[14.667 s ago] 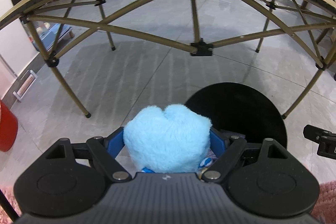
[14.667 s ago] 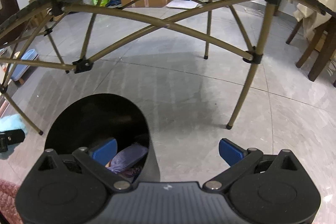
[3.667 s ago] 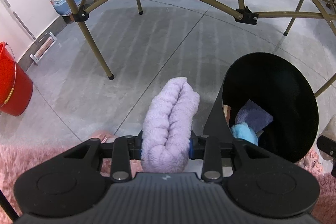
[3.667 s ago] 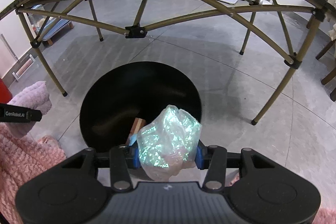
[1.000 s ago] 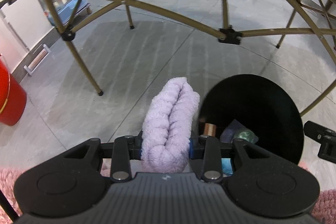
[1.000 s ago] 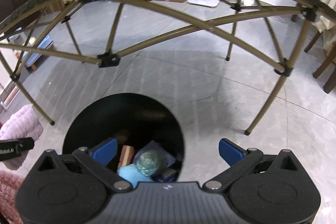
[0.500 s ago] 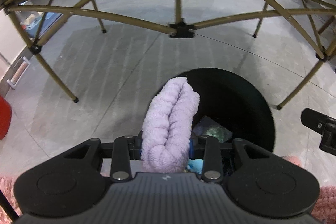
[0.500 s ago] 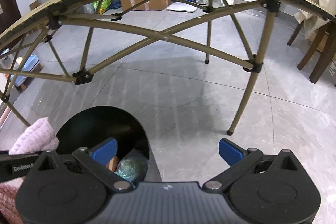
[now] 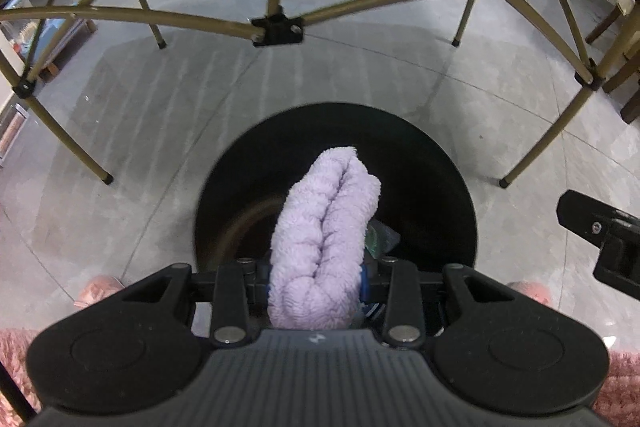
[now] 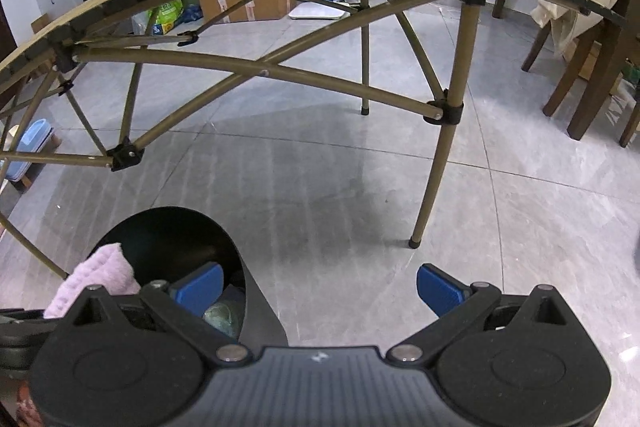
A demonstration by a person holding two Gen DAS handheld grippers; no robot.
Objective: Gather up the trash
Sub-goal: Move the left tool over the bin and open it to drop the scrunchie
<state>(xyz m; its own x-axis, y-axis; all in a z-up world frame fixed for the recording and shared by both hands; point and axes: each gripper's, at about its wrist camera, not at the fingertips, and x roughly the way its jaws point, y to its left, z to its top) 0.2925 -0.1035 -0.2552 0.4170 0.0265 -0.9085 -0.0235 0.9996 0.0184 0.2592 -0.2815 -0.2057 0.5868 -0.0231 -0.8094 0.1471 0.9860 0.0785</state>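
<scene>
My left gripper (image 9: 316,275) is shut on a lilac fluffy cloth (image 9: 326,227), which hangs over the mouth of the round black bin (image 9: 440,155). Inside the bin, a greenish crumpled wrapper (image 9: 378,237) shows beside the cloth. In the right wrist view the same cloth (image 10: 100,277) shows at the lower left over the bin (image 10: 168,231), with the wrapper (image 10: 224,315) lying inside. My right gripper (image 10: 320,287) stands open and empty over the floor, to the right of the bin. The right gripper's body (image 9: 600,239) shows at the right edge of the left wrist view.
A folding table with tan legs (image 10: 444,147) and crossbars (image 9: 276,27) stands over the grey tiled floor beyond the bin. A pink shaggy rug (image 9: 616,379) lies at the near edge. Wooden chairs (image 10: 580,83) stand at the right, boxes and bags (image 10: 240,3) at the back.
My left gripper has carried the lilac cloth to the right, from beside the bin to over its mouth. The right gripper has drifted right, so the bin sits further left in its view.
</scene>
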